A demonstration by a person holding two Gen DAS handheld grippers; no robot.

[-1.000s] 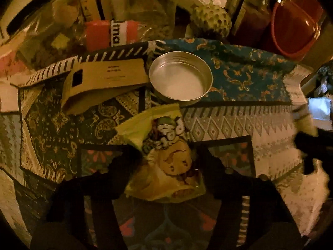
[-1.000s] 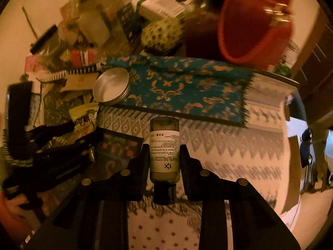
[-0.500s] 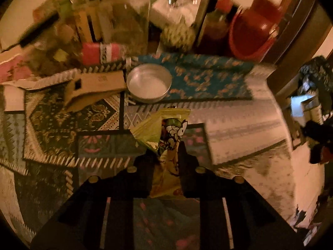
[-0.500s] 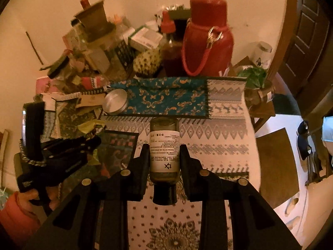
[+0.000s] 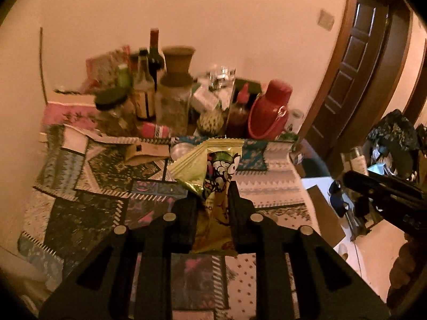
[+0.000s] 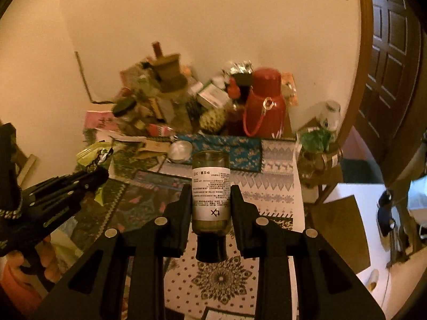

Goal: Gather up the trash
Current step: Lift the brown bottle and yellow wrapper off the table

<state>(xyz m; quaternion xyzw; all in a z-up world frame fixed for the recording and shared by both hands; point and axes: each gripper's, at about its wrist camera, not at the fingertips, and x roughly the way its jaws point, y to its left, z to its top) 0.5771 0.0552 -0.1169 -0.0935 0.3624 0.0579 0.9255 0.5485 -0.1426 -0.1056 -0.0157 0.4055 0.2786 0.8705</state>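
Observation:
My left gripper (image 5: 213,200) is shut on a yellow-green snack wrapper (image 5: 213,176) with a cartoon print, lifted well above the patterned tablecloth (image 5: 88,202). The wrapper's sealed top fans out past the fingertips. My right gripper (image 6: 210,200) is shut on a small dark glass bottle (image 6: 210,186) with a white label, its black cap toward the camera, also held high over the table. In the right wrist view the left gripper (image 6: 98,170) shows at the left edge with the wrapper (image 6: 93,154) sticking out. In the left wrist view the right gripper (image 5: 355,176) and the bottle (image 5: 353,160) appear at the right.
Against the wall at the table's back stand bottles, jars, a red flask (image 6: 263,104), boxes and a spiky green fruit (image 5: 210,121). A round metal tin (image 6: 180,150) and a brown paper sleeve (image 5: 146,150) lie on the cloth. A wooden door (image 6: 387,61) stands right; floor and clutter lie beyond the table's right edge.
The left jaws closed on the wrapper as it lay on the cloth, then lifted it. Both grippers rose and drew back from the table, so the wall and door came into view.

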